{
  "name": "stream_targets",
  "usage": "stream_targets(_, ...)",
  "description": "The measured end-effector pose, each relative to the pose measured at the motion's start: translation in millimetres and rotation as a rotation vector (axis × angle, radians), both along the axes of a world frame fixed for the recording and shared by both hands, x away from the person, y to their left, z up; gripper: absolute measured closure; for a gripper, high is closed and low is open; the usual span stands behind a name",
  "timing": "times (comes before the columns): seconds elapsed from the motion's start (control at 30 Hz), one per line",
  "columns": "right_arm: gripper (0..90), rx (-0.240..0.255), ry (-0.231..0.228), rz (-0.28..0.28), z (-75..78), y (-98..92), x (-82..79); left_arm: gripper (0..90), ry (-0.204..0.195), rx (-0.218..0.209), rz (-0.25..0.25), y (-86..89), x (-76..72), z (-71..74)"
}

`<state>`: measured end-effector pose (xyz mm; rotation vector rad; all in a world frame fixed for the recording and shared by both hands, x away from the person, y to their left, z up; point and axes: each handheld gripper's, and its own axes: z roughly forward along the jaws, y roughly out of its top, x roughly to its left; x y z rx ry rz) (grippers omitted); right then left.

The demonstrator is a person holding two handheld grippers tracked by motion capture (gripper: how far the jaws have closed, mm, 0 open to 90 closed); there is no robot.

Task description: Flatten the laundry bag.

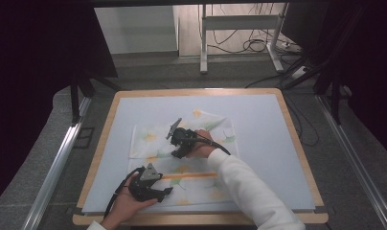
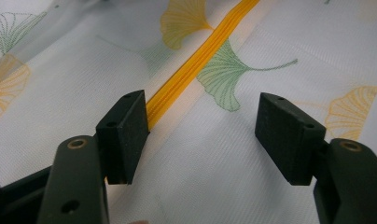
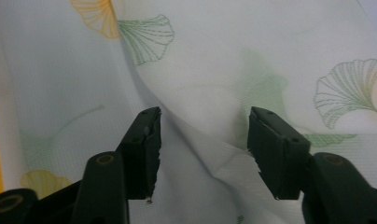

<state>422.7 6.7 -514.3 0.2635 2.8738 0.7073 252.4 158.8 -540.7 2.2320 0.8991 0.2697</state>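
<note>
Lying on a pale blue table (image 1: 278, 143), the cloth (image 1: 201, 187) sits under both gaping grippers.

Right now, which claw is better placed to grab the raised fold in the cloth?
Right, probably. The right claw has its open jaws either side of the raised fold in the cloth. The left claw is open over flat cloth by the yellow stripe, nearer the table edge.

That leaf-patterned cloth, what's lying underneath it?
The cloth lies on a pale blue mat, which rests on a wooden table. Whether anything lies hidden between its folded layers cannot be seen.
</note>
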Motion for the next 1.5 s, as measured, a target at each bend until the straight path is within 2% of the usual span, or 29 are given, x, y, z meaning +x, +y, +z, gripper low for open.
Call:
stream_targets(0.03, 50.2, 0.000, 0.000, 0.000, 0.0, 0.0, 0.0, 34.2, 0.000, 0.000, 0.000, 0.0, 0.0, 0.0)
stream_targets(0.17, 68.7, 0.005, 0.028, -0.019, 0.6, 0.8, 4.5, 34.0, 0.000, 0.000, -0.001, 0.0, 0.0, -0.1)
stream_targets(0.27, 83.1, -0.004, 0.022, -0.023, 1.1, 2.5, 5.9, 33.9, 0.000, 0.000, -0.002, 0.1, 0.1, -0.1)
stream_targets(0.33, 87.5, -0.005, 0.018, -0.028, 1.1, 3.5, 5.8, 33.9, 0.001, -0.001, -0.003, 0.1, 0.1, -0.1)
stream_targets(0.47, 88.3, 0.015, 0.004, -0.028, 2.6, 2.8, 7.2, 33.6, 0.001, 0.000, -0.004, 0.1, 0.1, 0.0)
stream_targets(0.7, 88.3, 0.073, -0.028, -0.096, 10.2, -0.1, 18.7, 33.3, 0.001, 0.002, -0.005, -0.1, 0.1, 0.0)
stream_targets(0.73, 88.3, 0.085, -0.042, -0.122, 13.5, 0.7, 24.7, 33.3, 0.001, 0.002, -0.005, -0.1, 0.1, 0.0)
stream_targets(0.8, 88.3, 0.094, -0.046, -0.137, 15.1, 1.2, 28.1, 33.3, 0.001, 0.002, -0.005, -0.1, 0.1, 0.0)
stream_targets(0.93, 88.3, 0.127, -0.055, -0.196, 20.1, 6.6, 47.5, 33.2, -0.002, 0.006, -0.009, -0.4, 0.1, 0.1)
stream_targets(1.1, 88.3, 0.133, -0.072, -0.224, 21.4, 13.8, 61.7, 33.1, -0.001, 0.007, -0.011, -0.3, 0.3, 0.2)
stream_targets(1.13, 88.3, 0.133, -0.077, -0.241, 22.0, 17.0, 68.9, 33.0, -0.001, 0.007, -0.013, -0.3, 0.4, 0.3)
stream_targets(1.4, 88.2, 0.159, -0.082, -0.304, 21.7, 19.7, 93.0, 33.1, 0.002, 0.007, -0.019, 0.3, 1.0, 0.5)
stream_targets(1.5, 83.9, 0.156, -0.103, -0.325, 20.5, 20.8, 101.5, 33.0, 0.003, 0.007, -0.019, 0.4, 1.2, 0.6)
